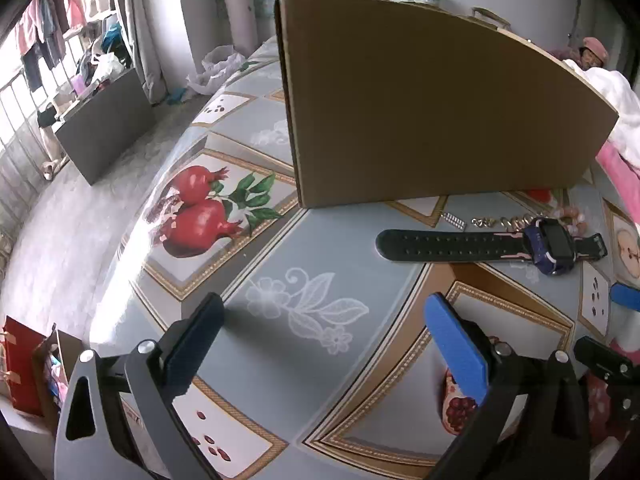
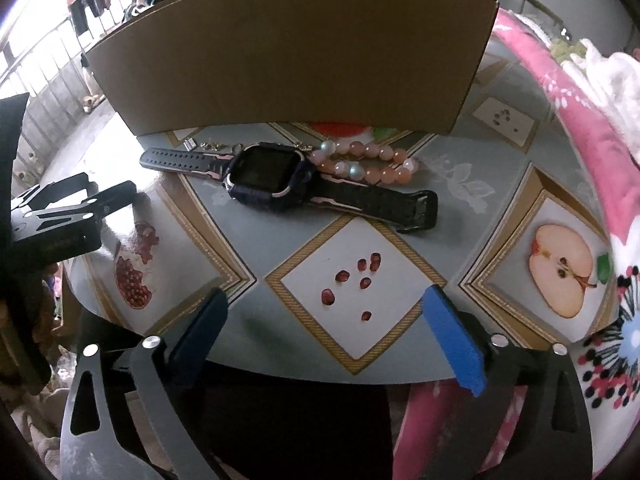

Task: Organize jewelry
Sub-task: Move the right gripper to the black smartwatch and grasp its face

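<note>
Brown cardboard box (image 2: 288,52) is standing on the fruit-patterned tabletop (image 2: 360,320), with a black-strapped smartwatch (image 2: 276,178) lying just before it, touching a pink beaded bracelet (image 2: 368,162). Both the left gripper (image 1: 324,340) and right gripper (image 2: 326,328) are hovering with jaws spread wide, grasping nothing.
</note>
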### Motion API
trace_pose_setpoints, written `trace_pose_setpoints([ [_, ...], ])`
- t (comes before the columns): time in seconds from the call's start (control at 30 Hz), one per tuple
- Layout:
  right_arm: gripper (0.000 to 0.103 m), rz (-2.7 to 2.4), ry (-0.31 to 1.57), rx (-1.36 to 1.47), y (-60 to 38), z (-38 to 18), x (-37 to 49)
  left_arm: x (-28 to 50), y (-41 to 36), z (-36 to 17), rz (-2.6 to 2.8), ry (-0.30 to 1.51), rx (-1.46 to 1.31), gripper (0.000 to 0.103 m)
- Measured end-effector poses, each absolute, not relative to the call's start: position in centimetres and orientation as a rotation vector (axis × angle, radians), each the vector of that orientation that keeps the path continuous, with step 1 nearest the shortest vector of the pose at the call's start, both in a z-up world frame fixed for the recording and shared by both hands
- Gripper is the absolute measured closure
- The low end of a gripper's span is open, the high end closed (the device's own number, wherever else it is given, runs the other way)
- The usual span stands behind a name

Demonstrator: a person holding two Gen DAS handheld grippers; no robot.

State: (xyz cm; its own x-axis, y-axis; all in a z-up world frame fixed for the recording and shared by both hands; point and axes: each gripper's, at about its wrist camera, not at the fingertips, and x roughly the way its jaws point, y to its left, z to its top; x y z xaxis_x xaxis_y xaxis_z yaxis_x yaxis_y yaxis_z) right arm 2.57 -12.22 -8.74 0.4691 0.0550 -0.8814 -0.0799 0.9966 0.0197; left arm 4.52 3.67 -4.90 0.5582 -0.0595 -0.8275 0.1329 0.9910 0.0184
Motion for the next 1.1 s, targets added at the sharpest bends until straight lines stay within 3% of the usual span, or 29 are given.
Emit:
trace_pose_setpoints([
  [0.27, 0.008, 0.096, 1.078, 0.020, -13.3, -8.8, 3.5, 4.3, 3.8, -4.9, -0.121, 0.956, 0.090, 0.004],
  [0.5, 0.010, 0.185, 0.963, 0.068, -16.4, -6.5, 2.9, 4.3, 3.7, -4.8, -0.151, 0.960, 0.108, 0.004],
  [0.63, 0.019, 0.337, 0.913, 0.005, -16.5, -5.5, 3.2, 4.4, 3.7, -4.7, -0.162, 0.959, 0.113, 0.004],
  [0.7, 0.030, 0.393, 0.914, -0.013, -15.9, -5.2, 3.9, 4.4, 3.7, -4.7, -0.168, 0.953, 0.116, 0.004],
  [0.8, 0.039, 0.458, 0.924, -0.053, -15.0, -5.6, 5.5, 4.3, 3.7, -4.7, -0.177, 0.948, 0.121, 0.004],
  [1.1, 0.041, 0.542, 0.951, -0.205, -12.0, -6.5, 9.3, 3.9, 3.7, -4.7, -0.257, 0.889, 0.180, 0.004],
])
